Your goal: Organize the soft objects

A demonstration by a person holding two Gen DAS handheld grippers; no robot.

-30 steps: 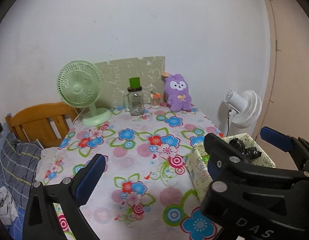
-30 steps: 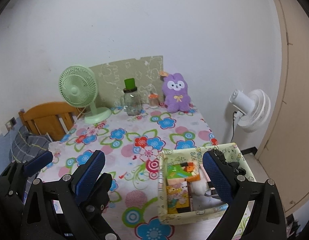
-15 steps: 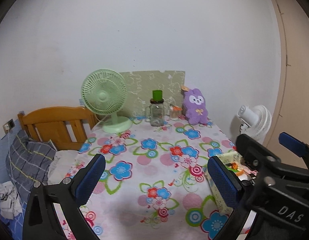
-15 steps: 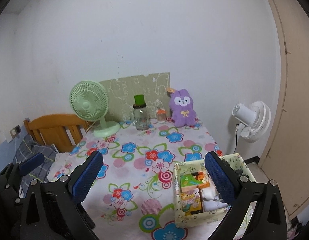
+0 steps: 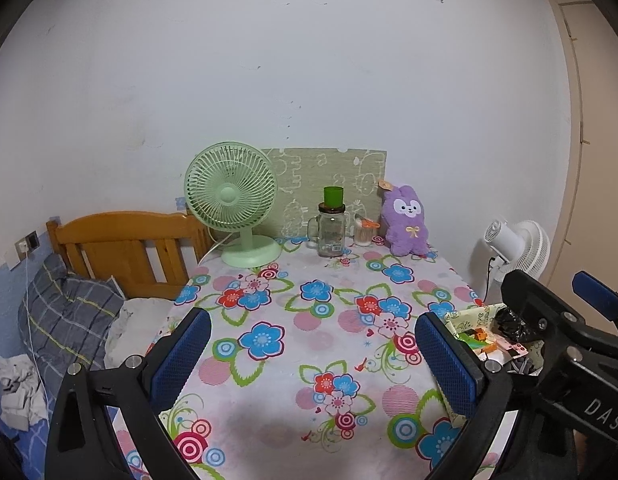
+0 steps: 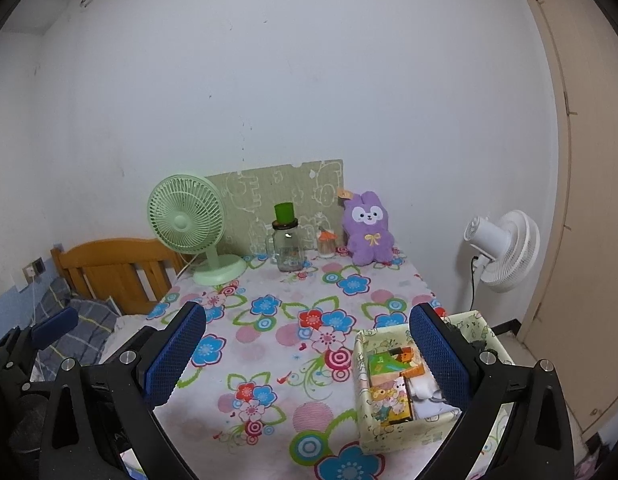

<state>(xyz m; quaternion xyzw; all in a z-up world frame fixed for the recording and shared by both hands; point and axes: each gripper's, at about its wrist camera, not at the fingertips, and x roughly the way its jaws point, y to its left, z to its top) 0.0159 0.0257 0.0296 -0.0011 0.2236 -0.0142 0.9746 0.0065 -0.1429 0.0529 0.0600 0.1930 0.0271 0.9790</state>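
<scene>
A purple plush rabbit [image 5: 405,220] [image 6: 368,228] sits upright at the far right of the flowered table [image 5: 309,320] [image 6: 293,320], against the wall. A pale patterned box [image 6: 383,408] [image 5: 469,318] with small packets and white soft items stands at the table's near right corner. My left gripper [image 5: 313,356] hangs open over the near table, holding nothing. My right gripper [image 6: 307,354] is open too, its right finger above the box. The right gripper's black frame [image 5: 565,344] shows at the right of the left wrist view.
A green desk fan [image 5: 233,200] [image 6: 189,224], a glass jar with a green lid [image 5: 332,228] [image 6: 287,244] and a small cup [image 5: 364,232] line the far edge. A white fan [image 6: 505,248] stands on the floor at right; a wooden headboard [image 5: 125,248] and bedding lie at left.
Both grippers have pulled back and up from the table; the plush and fan look farther away. The box has shifted right in the left wrist view. Both stay open.
</scene>
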